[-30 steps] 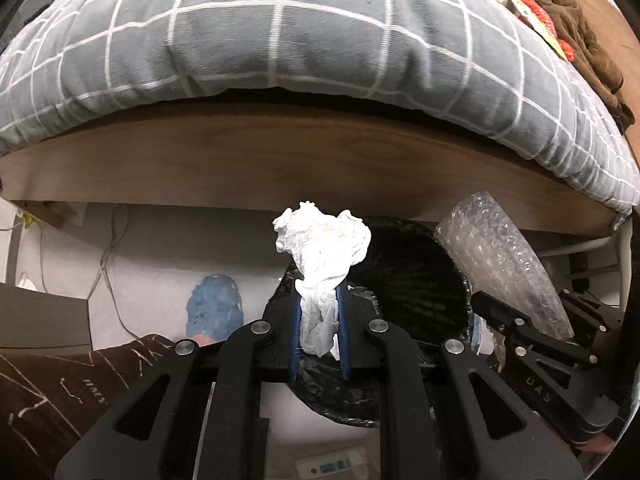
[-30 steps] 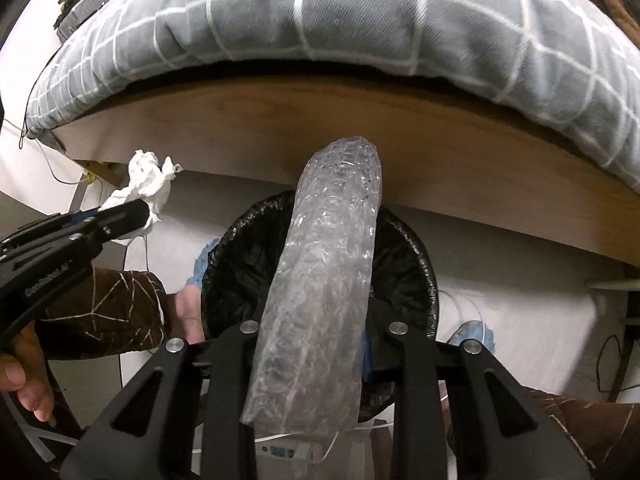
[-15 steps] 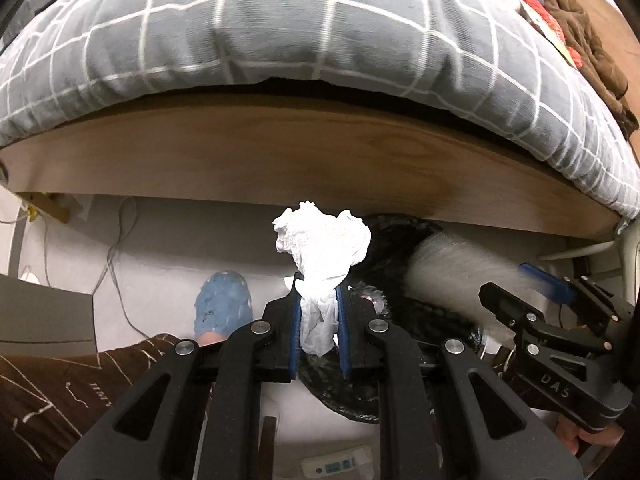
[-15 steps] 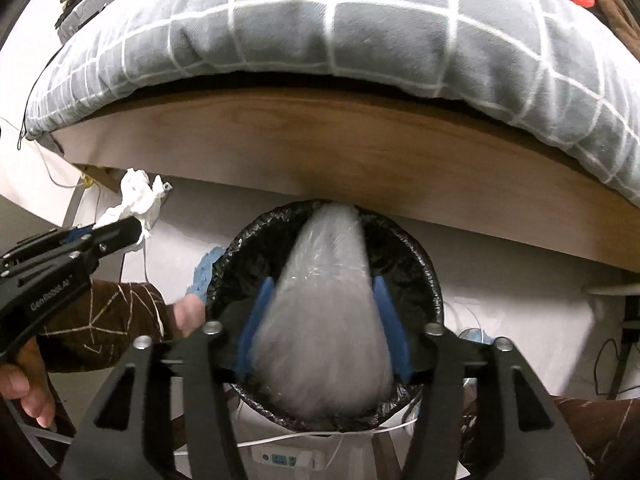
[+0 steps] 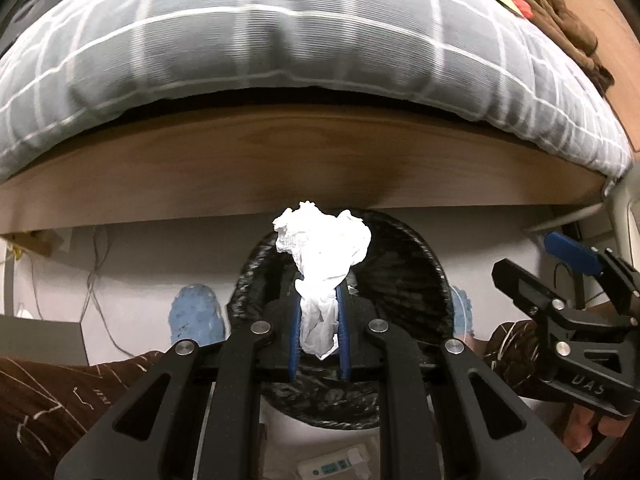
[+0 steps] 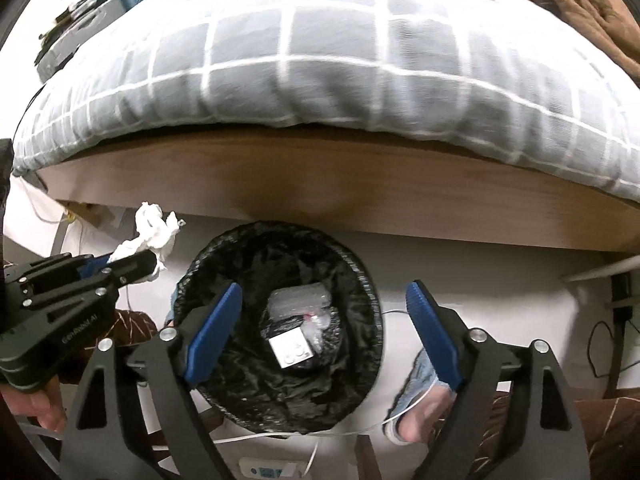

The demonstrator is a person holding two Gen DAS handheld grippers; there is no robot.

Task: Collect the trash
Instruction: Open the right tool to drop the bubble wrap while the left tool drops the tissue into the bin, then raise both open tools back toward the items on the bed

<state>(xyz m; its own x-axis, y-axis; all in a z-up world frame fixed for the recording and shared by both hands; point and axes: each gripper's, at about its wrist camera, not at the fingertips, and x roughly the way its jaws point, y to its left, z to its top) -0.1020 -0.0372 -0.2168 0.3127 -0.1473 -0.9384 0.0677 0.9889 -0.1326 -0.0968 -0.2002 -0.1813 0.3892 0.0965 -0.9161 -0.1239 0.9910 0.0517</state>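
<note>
My left gripper (image 5: pixel 319 330) is shut on a crumpled white tissue (image 5: pixel 322 250) and holds it over the near rim of a round bin lined with a black bag (image 5: pixel 416 256). In the right wrist view the tissue (image 6: pixel 154 226) and the left gripper (image 6: pixel 132 262) sit left of the bin (image 6: pixel 360 276). My right gripper (image 6: pixel 324 328) is open and empty above the bin. A roll of bubble wrap (image 6: pixel 298 302) lies at the bottom of the bin with a small grey box (image 6: pixel 290 348). The right gripper also shows in the left wrist view (image 5: pixel 560 264), to the right of the bin.
A wooden bed frame (image 5: pixel 280 160) with a grey checked duvet (image 5: pixel 280 40) overhangs the far side of the bin. Blue slippers (image 5: pixel 194 314) and my legs stand on the white floor either side. A white cable (image 6: pixel 280 436) and a small device (image 5: pixel 332 468) lie near the bin's front.
My right gripper opened and the bubble wrap roll dropped into the bin. My left gripper moved right with the tissue, over the bin's near rim.
</note>
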